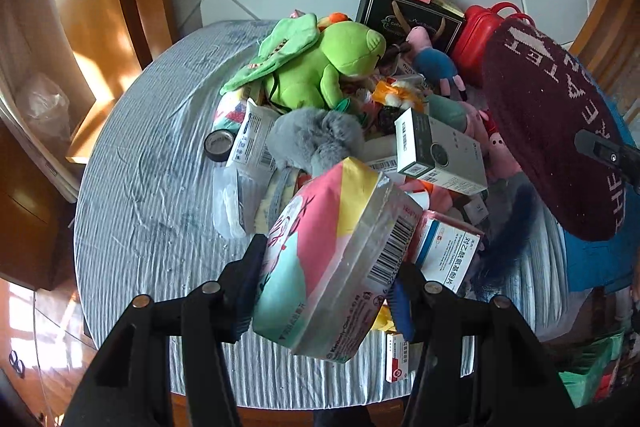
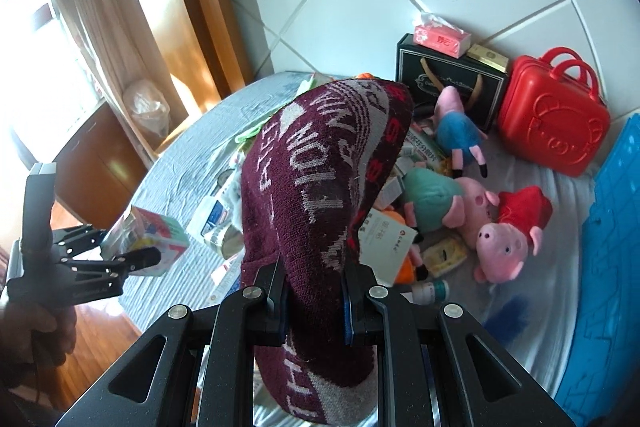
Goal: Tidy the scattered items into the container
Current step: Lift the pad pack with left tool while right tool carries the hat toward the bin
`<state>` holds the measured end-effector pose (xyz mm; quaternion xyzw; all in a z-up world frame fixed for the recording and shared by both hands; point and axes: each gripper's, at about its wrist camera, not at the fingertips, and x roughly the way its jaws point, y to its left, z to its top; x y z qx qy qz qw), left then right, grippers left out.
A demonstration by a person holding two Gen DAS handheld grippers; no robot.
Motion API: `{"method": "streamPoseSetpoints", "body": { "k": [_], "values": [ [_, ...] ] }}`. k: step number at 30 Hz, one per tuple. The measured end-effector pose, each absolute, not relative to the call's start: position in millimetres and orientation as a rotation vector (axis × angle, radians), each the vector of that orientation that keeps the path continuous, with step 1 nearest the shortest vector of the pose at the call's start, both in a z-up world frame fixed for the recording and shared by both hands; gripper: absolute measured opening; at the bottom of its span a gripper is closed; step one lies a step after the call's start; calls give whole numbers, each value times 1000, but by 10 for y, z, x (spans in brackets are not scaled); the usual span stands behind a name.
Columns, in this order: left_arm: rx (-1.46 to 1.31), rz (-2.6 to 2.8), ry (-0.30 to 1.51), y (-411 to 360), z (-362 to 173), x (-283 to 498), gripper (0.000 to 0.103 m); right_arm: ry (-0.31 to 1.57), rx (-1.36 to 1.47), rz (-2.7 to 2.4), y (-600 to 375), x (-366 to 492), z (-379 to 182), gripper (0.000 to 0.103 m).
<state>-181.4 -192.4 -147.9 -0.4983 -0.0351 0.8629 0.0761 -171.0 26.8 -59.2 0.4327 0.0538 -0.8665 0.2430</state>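
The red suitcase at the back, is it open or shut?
Shut: the red suitcase stands upright, halves together, handles up; contents cannot be seen.

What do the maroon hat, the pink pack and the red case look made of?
Maroon hat, in the right gripper: knitted yarn, matte; ribbed stitches and woven-in lettering show.
Pink pack, in the left gripper: glossy plastic film wrap, probably tissues; glare and creased seams.
Red case: hard moulded plastic, semi-gloss; embossed figure, rigid handles.

Maroon knit hat (image 2: 320, 187) with grey lettering; pink, yellow and mint tissue pack (image 1: 332, 267); grey-blue striped tablecloth (image 1: 140, 187); red case (image 2: 556, 123).
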Motion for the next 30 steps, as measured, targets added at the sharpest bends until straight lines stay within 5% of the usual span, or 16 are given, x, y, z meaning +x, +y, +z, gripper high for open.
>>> {"method": "streamPoseSetpoints", "body": {
  "k": [30],
  "values": [
    [-1317,2726,-8,-1090,-467,-1918,54,12,1043,-2428,1182,-1478,29,18]
  ]
}}
